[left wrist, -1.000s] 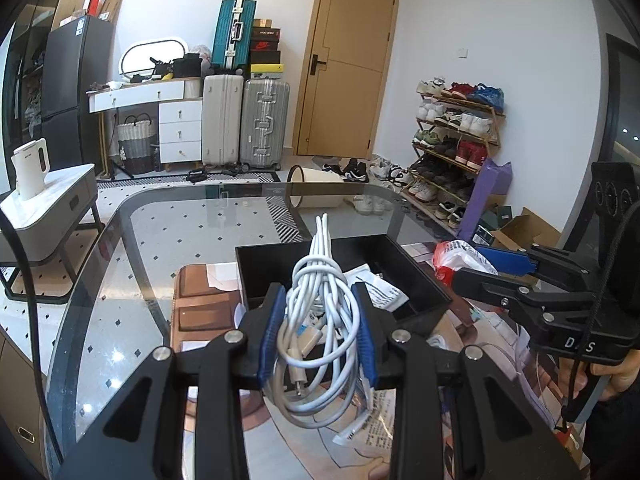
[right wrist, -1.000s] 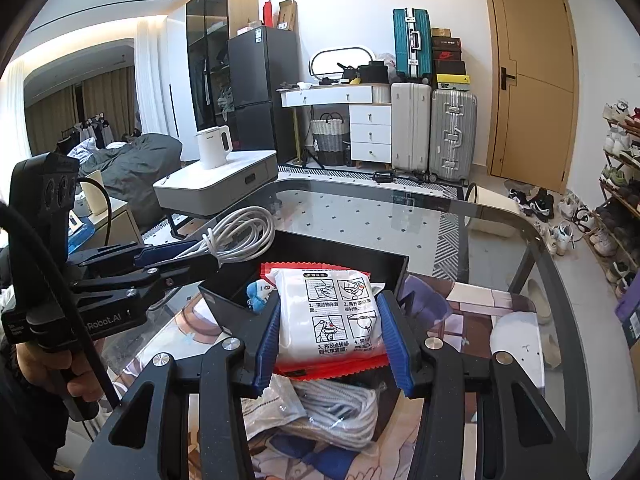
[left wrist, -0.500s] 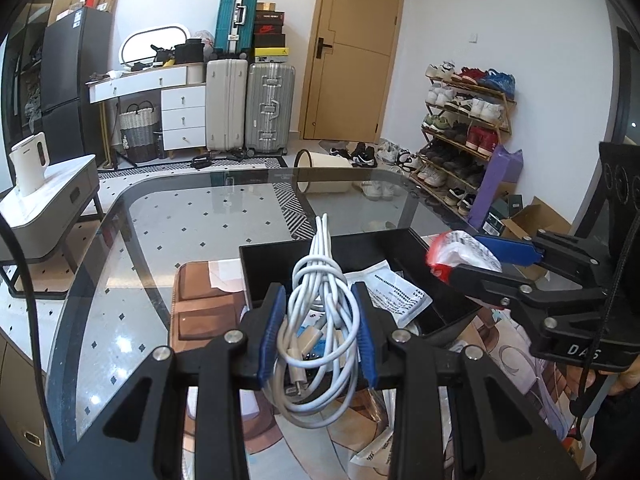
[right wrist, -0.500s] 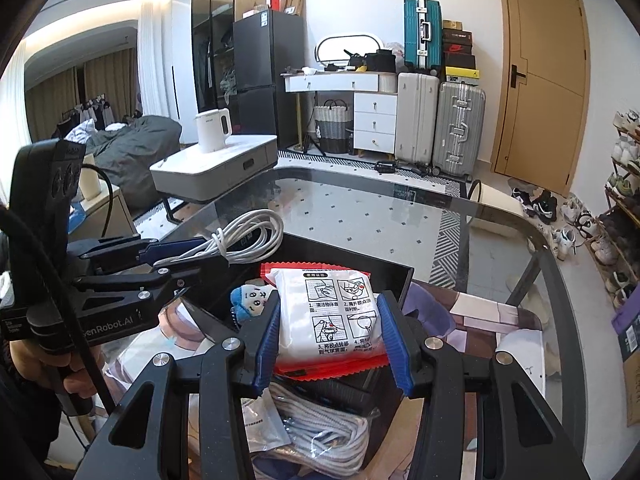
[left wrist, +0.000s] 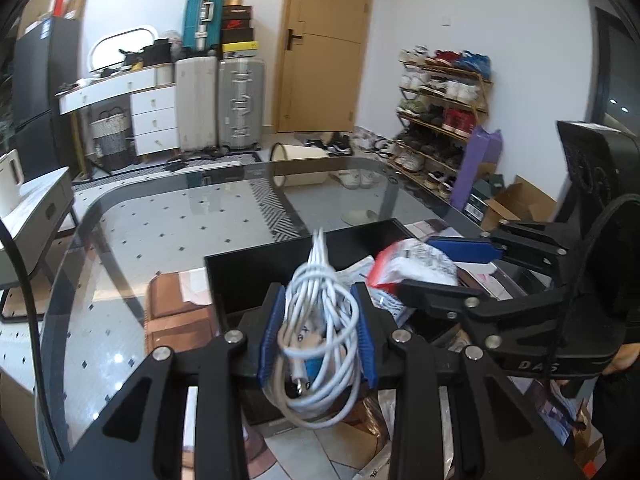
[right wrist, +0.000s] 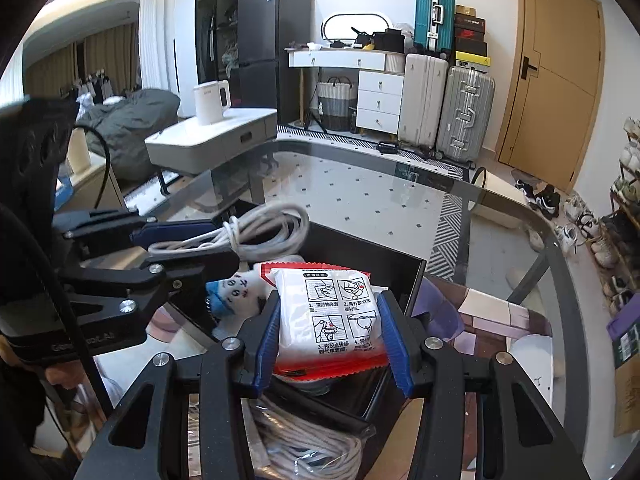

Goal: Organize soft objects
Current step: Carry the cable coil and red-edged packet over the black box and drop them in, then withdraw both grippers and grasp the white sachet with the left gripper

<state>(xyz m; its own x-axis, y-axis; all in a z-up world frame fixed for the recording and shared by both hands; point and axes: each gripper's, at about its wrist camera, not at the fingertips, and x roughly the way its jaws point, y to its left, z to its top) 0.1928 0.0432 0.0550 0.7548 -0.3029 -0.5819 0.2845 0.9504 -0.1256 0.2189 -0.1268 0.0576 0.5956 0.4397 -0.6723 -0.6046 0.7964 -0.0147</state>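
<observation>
My left gripper [left wrist: 318,322] is shut on a coiled white cable [left wrist: 320,304], which hangs over the near edge of a black open box [left wrist: 256,264] on the glass table. From the right wrist view the same cable [right wrist: 256,228] pokes out of the left gripper [right wrist: 192,240] above the box. My right gripper [right wrist: 330,320] is shut on a white packet with a red edge and printed pictures [right wrist: 340,312], held over the box [right wrist: 400,268]. That packet [left wrist: 412,266] shows at the right of the left wrist view. A small white and blue plush [right wrist: 236,292] lies in the box.
A bagged coil of grey-white rope [right wrist: 308,440] lies in front of the box. A brown wallet-like case [left wrist: 176,312] sits left of the box, papers [left wrist: 480,276] to its right. The glass table [left wrist: 180,220] stretches beyond. Suitcases, a shoe rack and a door stand behind.
Both grippers have moved forward and a little lower over the black box, still holding the cable and the packet. The plush in the box has come into view.
</observation>
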